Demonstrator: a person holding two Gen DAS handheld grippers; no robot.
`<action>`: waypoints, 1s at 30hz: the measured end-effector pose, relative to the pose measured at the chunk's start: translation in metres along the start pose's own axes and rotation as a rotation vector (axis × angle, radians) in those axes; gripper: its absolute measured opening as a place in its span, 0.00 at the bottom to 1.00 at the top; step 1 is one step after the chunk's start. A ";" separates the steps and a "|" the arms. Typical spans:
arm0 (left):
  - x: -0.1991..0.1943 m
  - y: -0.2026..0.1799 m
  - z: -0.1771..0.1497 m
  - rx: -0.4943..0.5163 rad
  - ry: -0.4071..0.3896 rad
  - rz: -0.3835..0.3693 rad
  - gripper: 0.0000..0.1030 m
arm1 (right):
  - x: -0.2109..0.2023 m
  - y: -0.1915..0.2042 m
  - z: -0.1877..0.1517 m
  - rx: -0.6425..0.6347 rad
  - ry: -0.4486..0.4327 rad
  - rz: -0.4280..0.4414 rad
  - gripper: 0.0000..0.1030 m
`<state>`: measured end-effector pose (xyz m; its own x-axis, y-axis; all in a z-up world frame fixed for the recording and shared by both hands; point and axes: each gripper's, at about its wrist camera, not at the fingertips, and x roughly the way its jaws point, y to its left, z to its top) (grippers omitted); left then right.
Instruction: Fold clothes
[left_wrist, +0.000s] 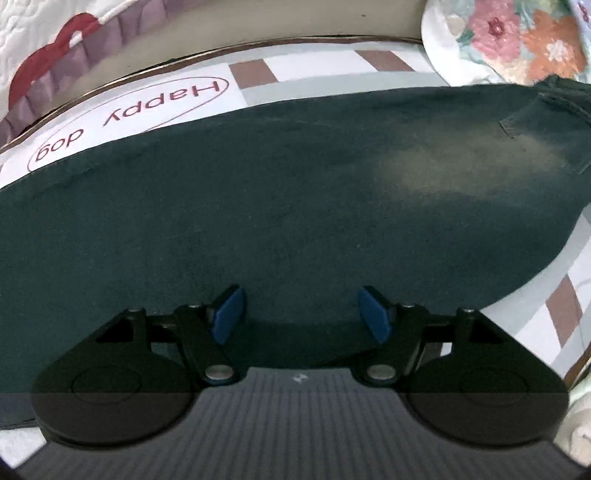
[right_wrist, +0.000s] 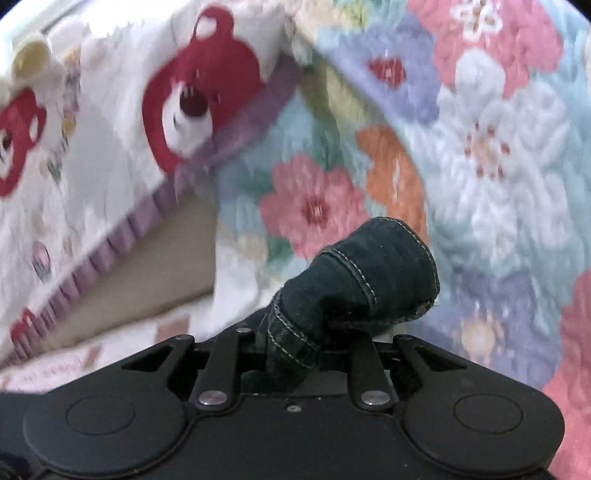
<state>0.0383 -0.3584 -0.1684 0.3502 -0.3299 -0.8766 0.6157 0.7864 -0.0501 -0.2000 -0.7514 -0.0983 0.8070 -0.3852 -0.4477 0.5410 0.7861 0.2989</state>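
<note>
Dark denim garment (left_wrist: 280, 206) lay spread flat on a checked "Happy dog" sheet (left_wrist: 258, 77).

Left gripper (left_wrist: 301, 314) hovered over the garment's near edge, blue pads apart, holding nothing. Right gripper (right_wrist: 314, 339) was clamped on a bunched stitched fold of denim (right_wrist: 362, 280). Beyond the garment lay a bear-print quilt (right_wrist: 92, 155) and a floral quilt (right_wrist: 480, 155).

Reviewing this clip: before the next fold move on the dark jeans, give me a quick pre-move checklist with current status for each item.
1. Right gripper clamped on a stitched jeans edge: ok.
2. Left gripper open, blue pads apart, holding nothing: ok.
3. Dark jeans lie flat and smooth under the left gripper: ok.
4. Left pads touching the fabric: cannot tell.
5. Which part of the jeans the right gripper holds: cannot tell.
6. Floral quilt lies against the jeans' far end: not ok.
</note>
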 end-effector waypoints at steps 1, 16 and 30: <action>-0.001 0.000 -0.001 0.001 -0.001 0.002 0.68 | -0.001 0.000 -0.004 0.007 -0.002 -0.005 0.21; -0.107 0.106 0.012 -0.097 -0.099 0.073 0.65 | -0.018 0.087 0.008 -0.080 0.031 0.247 0.24; -0.198 0.272 -0.100 -0.458 -0.221 0.228 0.66 | 0.006 0.359 0.015 -0.244 0.242 0.647 0.23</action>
<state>0.0658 -0.0275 -0.0564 0.6089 -0.1879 -0.7707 0.1544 0.9810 -0.1172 0.0027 -0.4783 0.0189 0.8570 0.2884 -0.4271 -0.1176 0.9163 0.3827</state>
